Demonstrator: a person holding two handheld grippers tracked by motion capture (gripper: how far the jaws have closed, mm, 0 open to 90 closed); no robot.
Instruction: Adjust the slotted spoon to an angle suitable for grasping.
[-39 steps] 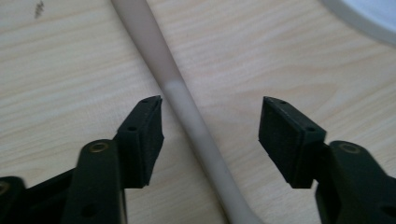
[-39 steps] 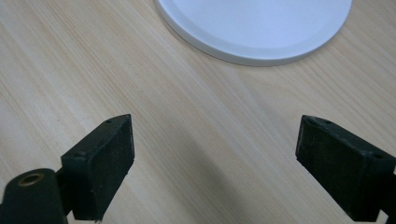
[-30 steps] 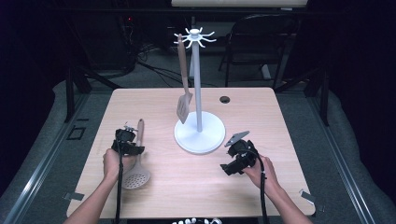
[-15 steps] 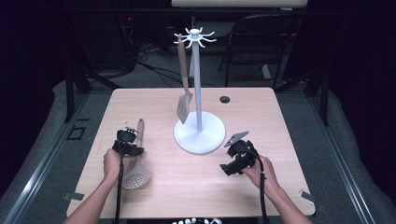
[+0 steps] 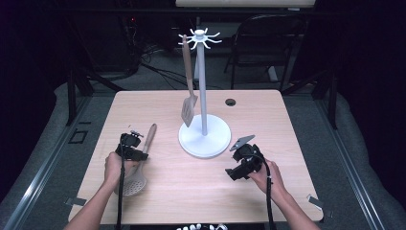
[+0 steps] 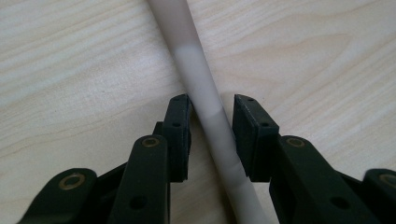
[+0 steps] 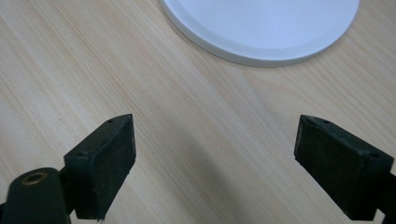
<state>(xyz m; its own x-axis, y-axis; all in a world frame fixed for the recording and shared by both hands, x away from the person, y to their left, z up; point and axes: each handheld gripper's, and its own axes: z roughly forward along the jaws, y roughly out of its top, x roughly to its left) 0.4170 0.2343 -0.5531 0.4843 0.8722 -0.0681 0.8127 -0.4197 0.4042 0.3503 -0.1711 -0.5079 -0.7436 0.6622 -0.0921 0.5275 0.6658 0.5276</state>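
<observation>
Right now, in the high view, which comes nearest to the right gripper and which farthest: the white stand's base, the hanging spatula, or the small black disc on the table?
From the right gripper:
1. White stand's base, just up and left of it.
2. Hanging spatula, beyond the base, left of the pole.
3. Small black disc, near the table's far edge.

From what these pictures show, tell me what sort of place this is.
Probably a lab or studio set up for recording, not a home kitchen: a lone wooden table on grey carpet, dark surroundings with loose cables on the floor, and a folding chair behind.
</observation>
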